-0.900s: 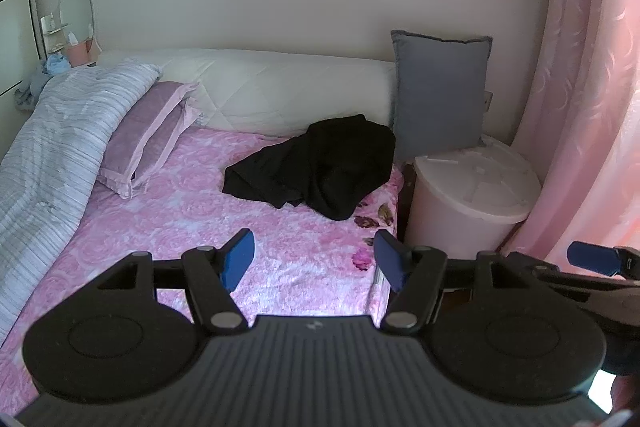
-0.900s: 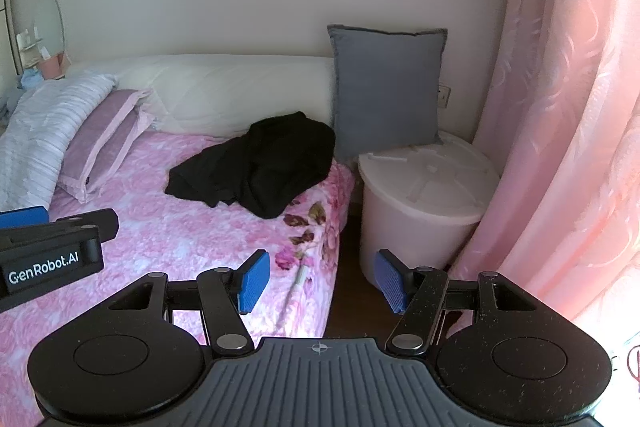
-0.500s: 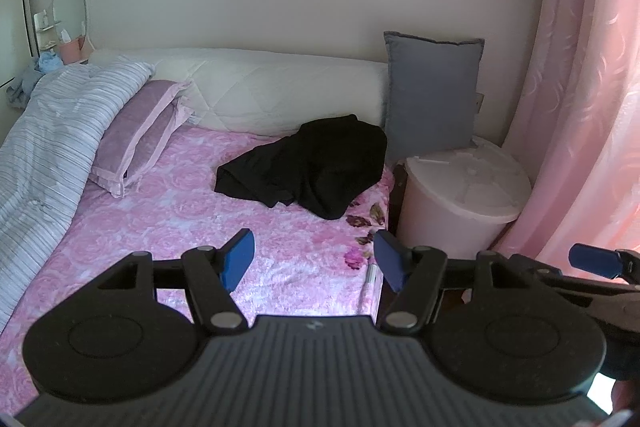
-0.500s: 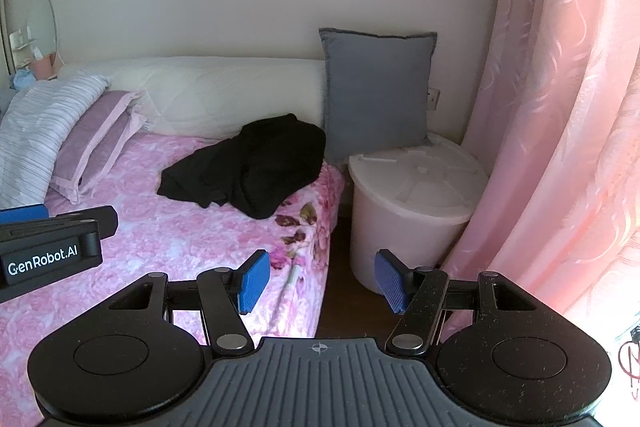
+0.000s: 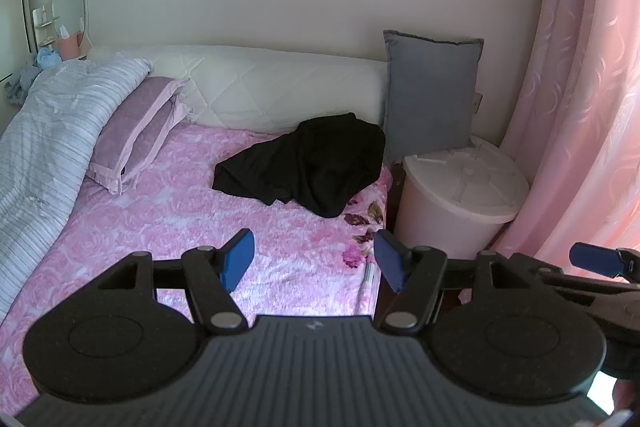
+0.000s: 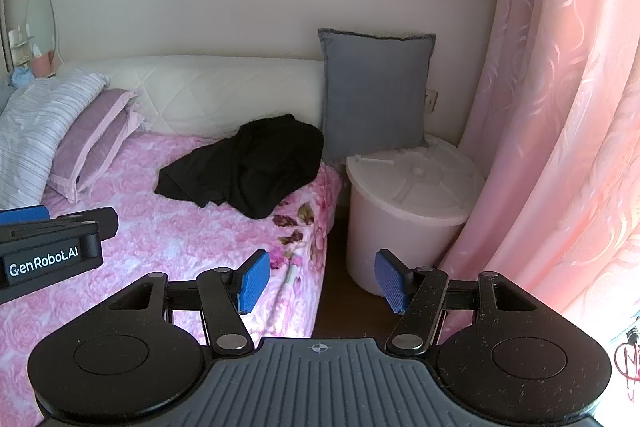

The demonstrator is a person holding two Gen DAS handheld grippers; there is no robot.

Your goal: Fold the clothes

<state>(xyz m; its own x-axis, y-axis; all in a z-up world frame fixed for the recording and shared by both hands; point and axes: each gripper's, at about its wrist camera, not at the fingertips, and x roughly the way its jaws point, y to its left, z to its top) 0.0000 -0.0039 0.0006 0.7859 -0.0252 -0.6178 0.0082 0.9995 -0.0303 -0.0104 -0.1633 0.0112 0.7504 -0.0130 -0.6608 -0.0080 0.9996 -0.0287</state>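
Black garment (image 5: 308, 163) in a rumpled, unfolded heap on the pink floral bed (image 5: 168, 227), at the far right corner, just beside the grey cushion (image 5: 430, 95) and near the white quilted bolster (image 5: 272, 83). Left tongs (image 5: 314, 265) spread wide, blue pads well apart, nothing held; right tongs (image 6: 320, 281) likewise wide and empty, poised over the bed's right edge and the floor gap beside the lidded white bin (image 6: 408, 203). Garment well apart from both tongs, ahead of each: almost straight ahead of the left, ahead and to the left of the right. Long axis of the heap running from near left to far right, one flat tail toward the lilac pillow (image 5: 136, 131). Left tongs judged better aligned; nearer of the two not settled.
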